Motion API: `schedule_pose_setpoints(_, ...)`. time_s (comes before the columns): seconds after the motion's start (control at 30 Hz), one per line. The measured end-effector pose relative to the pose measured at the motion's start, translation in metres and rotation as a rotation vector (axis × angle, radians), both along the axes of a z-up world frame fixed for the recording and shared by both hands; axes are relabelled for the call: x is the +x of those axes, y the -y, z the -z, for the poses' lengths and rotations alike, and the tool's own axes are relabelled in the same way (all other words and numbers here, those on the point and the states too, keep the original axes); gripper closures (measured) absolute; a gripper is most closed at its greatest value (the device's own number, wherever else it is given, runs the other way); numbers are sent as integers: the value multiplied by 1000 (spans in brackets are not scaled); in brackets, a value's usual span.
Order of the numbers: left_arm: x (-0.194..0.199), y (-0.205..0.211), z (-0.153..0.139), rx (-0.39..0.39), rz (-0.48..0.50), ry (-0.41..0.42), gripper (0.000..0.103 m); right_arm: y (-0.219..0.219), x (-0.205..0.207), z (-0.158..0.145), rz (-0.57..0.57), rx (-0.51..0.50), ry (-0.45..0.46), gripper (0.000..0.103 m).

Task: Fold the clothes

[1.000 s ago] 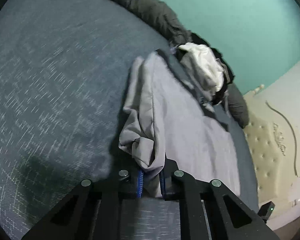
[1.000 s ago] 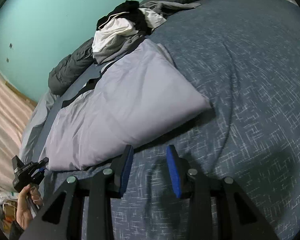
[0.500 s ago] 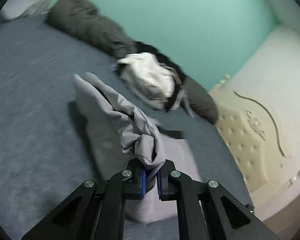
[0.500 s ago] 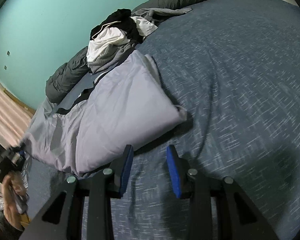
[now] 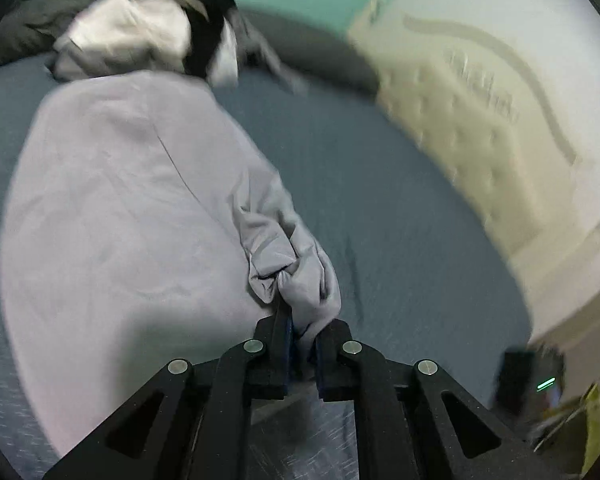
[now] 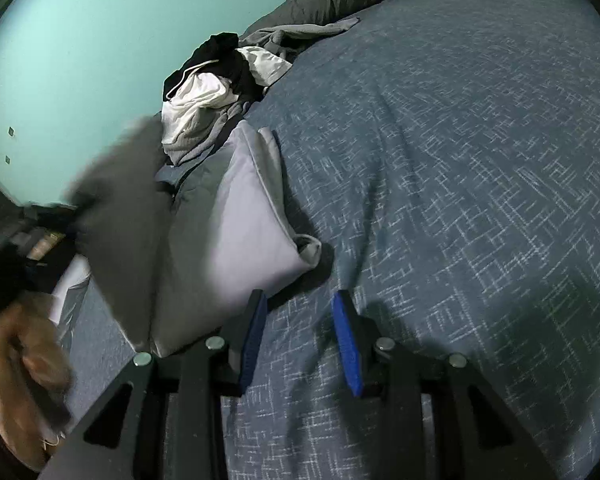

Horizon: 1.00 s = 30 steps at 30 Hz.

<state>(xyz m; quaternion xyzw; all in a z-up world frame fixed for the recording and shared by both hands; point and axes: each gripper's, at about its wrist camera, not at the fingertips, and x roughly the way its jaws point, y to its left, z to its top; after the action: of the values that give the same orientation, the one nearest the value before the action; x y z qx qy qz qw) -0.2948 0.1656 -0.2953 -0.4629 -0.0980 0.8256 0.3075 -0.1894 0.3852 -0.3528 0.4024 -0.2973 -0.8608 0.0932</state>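
Left wrist view: left tool (image 5: 302, 344) grips grey garment (image 5: 116, 208), stretching away toward clothes pile (image 5: 140, 36).

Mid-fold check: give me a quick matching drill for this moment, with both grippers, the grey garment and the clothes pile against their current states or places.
Things:
1. left gripper
2. right gripper
3. grey garment
4. clothes pile

States:
a. open, holding nothing
b. heaped by the teal wall
c. shut on bunched cloth
d. lying on the blue bedspread

Pairs: 1-c, 2-a, 3-d, 4-b

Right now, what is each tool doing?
Left tool: closed on the grey garment.
Right tool: open, holding nothing.
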Motion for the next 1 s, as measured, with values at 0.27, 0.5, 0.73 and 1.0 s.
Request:
schedule_pose_setpoints(0.27,15,34,-33,10,-65,-38,42,0,0,-2,6,9,4,68)
schedule_pose_setpoints(0.5,6,96,-38,-92,-212,-93,42,10,-1,-14,2,25,-27,68)
schedule_pose_setpoints(0.73,13,133,8,-183,-252,-30,42,25,-17,-52,-7,-50,-117,40)
schedule_pose_setpoints(1.0,22,131,32,-192,-232,2,40,58,-55,-57,-57,39,-78,37)
